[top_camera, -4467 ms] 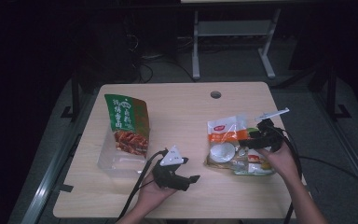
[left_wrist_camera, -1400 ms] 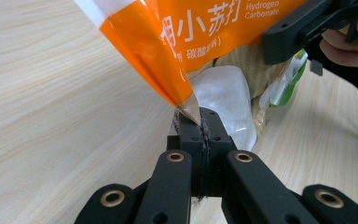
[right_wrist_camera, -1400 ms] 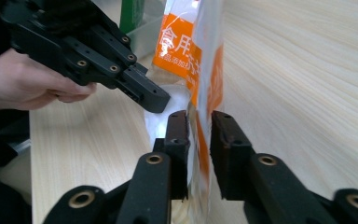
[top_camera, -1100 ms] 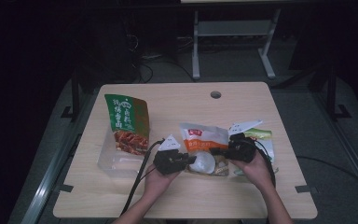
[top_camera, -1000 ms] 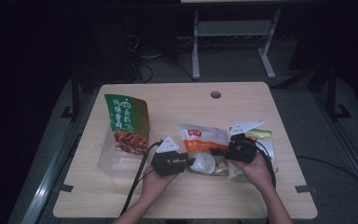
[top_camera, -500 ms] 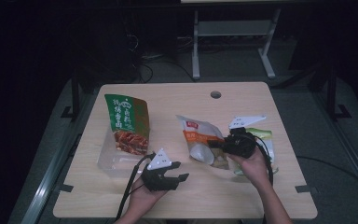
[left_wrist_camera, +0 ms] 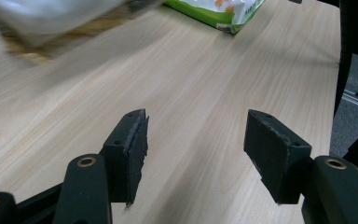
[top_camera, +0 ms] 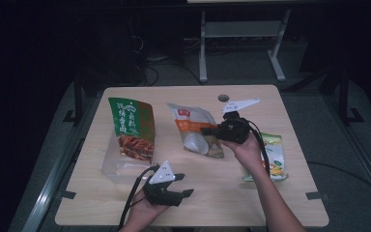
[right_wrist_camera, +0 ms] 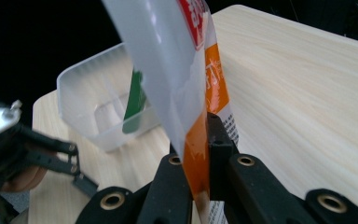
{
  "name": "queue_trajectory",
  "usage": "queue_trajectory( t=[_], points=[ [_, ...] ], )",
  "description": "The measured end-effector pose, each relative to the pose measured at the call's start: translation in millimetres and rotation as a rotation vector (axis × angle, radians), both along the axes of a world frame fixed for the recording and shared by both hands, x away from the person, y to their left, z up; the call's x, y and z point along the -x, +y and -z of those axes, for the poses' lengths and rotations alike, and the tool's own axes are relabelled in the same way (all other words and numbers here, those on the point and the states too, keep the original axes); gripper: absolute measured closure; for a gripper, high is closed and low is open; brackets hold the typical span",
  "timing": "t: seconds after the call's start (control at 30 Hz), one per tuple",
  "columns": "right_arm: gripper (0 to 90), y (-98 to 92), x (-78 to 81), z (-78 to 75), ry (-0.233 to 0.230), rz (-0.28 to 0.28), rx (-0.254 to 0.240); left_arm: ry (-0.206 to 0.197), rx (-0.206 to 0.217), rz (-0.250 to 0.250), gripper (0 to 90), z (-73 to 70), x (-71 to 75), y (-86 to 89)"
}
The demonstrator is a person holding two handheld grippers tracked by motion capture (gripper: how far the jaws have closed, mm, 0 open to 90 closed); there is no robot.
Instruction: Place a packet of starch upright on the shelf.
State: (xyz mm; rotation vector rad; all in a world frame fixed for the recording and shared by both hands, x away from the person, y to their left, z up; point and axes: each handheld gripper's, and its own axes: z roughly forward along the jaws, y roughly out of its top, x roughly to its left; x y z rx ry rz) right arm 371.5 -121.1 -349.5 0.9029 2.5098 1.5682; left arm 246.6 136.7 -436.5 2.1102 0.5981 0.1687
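The right gripper (top_camera: 211, 131) has its fingers (right_wrist_camera: 219, 140) pinched on one edge of the orange-and-white pouch (top_camera: 193, 129), which is lifted off the bench (top_camera: 270, 193). In the right gripper view the pouch rises from between the two black fingers, its orange strip clamped in the gap and its white face slanting up and to the left. In the high view the pouch hangs left of those fingers, over the middle of the bench, with the hand (top_camera: 246, 147) behind them on the right.

The left gripper (top_camera: 186, 192) sits low at the near edge of the bench. Its fingers (left_wrist_camera: 133, 144) stand spread with only bare wood between them; they have just been opening. The pouch shows blurred at the upper left of the left gripper view, well beyond the fingertips and apart from them.

A clear tray (top_camera: 121, 166) lies left of the left gripper and holds a green bag (top_camera: 131, 126) that leans up out of it. In the right gripper view the tray (right_wrist_camera: 93, 102) stands beyond the pinched pouch, to its left.

A green-and-white packet (top_camera: 274, 154) lies flat on the bench just right of the right hand. The left gripper view shows it (left_wrist_camera: 214, 9) far ahead of the spread fingers.
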Motion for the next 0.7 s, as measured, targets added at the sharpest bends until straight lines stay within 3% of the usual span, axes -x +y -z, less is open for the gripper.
queue_trajectory(
  t=[0.27, 0.47, 0.7],
  points=[
    [90.0, 34.7, -29.8, -11.6, 0.005, -0.056, 0.001, -0.002, 0.023, -0.013, 38.1, -1.0, -0.7, 7.0],
    [90.0, 58.7, -52.8, -20.4, 0.005, -0.08, -0.027, -0.015, 0.017, -0.008, 37.0, -2.8, -1.1, 10.7],
    [90.0, 82.9, -70.8, -27.5, -0.007, -0.103, -0.042, 0.0, 0.019, -0.011, 35.8, -2.2, -3.2, 15.3]
  ],
)
